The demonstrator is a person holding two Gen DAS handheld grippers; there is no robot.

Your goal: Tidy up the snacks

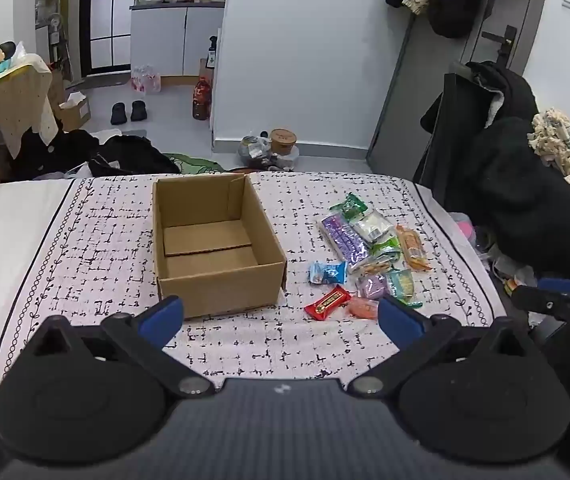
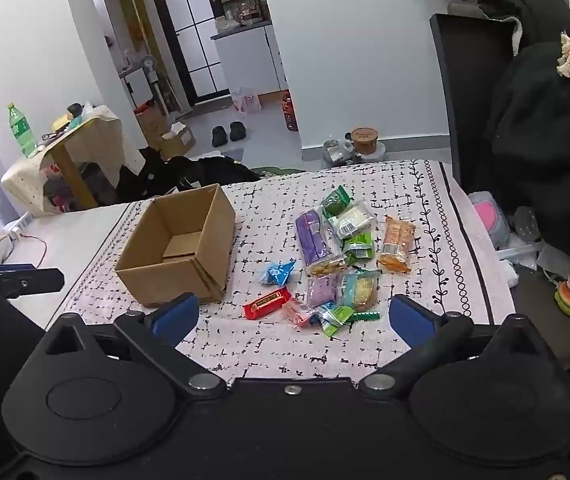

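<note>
left gripper (image 1: 281,314): jaws spread wide, nothing between them, hovering over the near edge of the bed, angled down.
right gripper (image 2: 293,316): equally wide apart, empty, aimed at the near end of the snack pile.
bed (image 1: 245,348): patterned cover, soft surface carrying everything.
cardboard box (image 1: 213,240): open top, empty, left of the pile.
snacks (image 1: 369,248): loose heap right of the box, wrappers overlapping.
red bar (image 1: 327,303): nearest packet, just beside a pink one (image 1: 363,307).
risk: slick wrappers likely to slip from the pads; overlapping packets may come up in pairs; a light box may slide or tip if nudged on the soft cover.
</note>
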